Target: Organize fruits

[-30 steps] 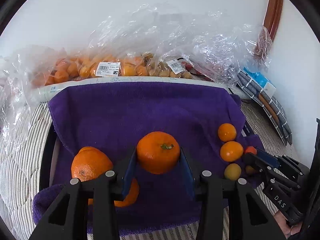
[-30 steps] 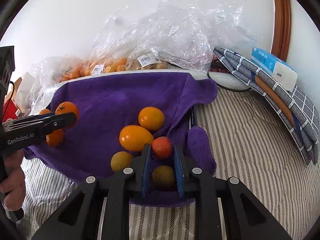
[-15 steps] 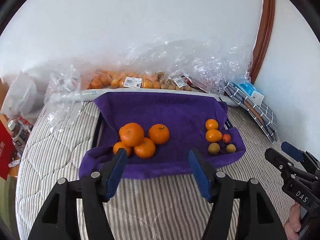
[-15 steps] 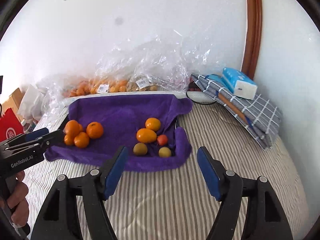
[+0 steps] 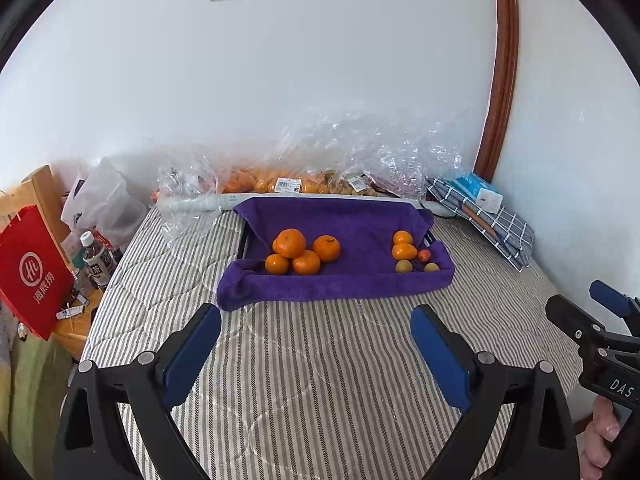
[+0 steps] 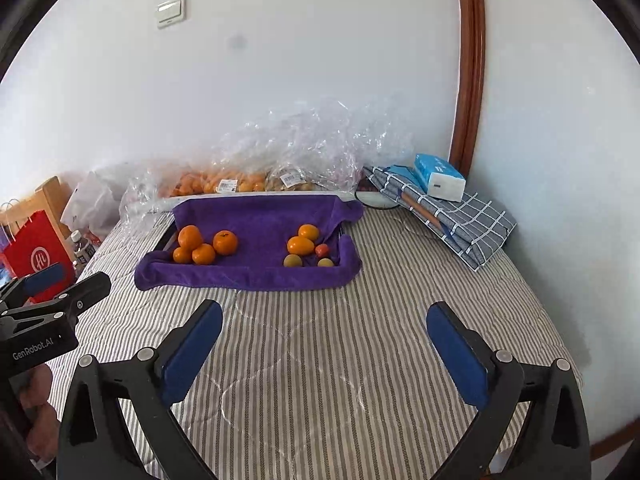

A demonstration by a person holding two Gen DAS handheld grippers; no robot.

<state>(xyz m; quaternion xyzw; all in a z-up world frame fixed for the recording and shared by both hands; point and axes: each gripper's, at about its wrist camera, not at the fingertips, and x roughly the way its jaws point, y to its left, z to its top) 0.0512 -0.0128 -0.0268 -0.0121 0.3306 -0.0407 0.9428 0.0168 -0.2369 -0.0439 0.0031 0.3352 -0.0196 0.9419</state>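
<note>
fruit is all down on the purple towel (image 5: 352, 236) now, w/ nothing left in either set of tongs. left tongs (image 5: 316, 352) have just been opening and stand wide apart over the striped bed (image 5: 320, 380), empty; a sec ago they were clamped on an orange, and that one now sits just right of the orange pile (image 5: 298, 254) at the towel's left end. right tongs (image 6: 324, 354) have just been opening too, also wide and empty; a sec ago they were down among the small fruits (image 6: 306, 250), and that bunch lies at the towel's right end, well apart from the oranges. both views take in the whole bed now vs. a close-up before, so i've pulled both hands back and up.

my read: two sorted groups, big oranges left, small mixed ones right, so this round looks done. more fruit sits in the plastic bags (image 5: 320, 176) behind the towel by the wall. if those count, next i'd have to reach past the towel w/o knocking the pile, since round fruit rolls easy on soft cloth.
</note>
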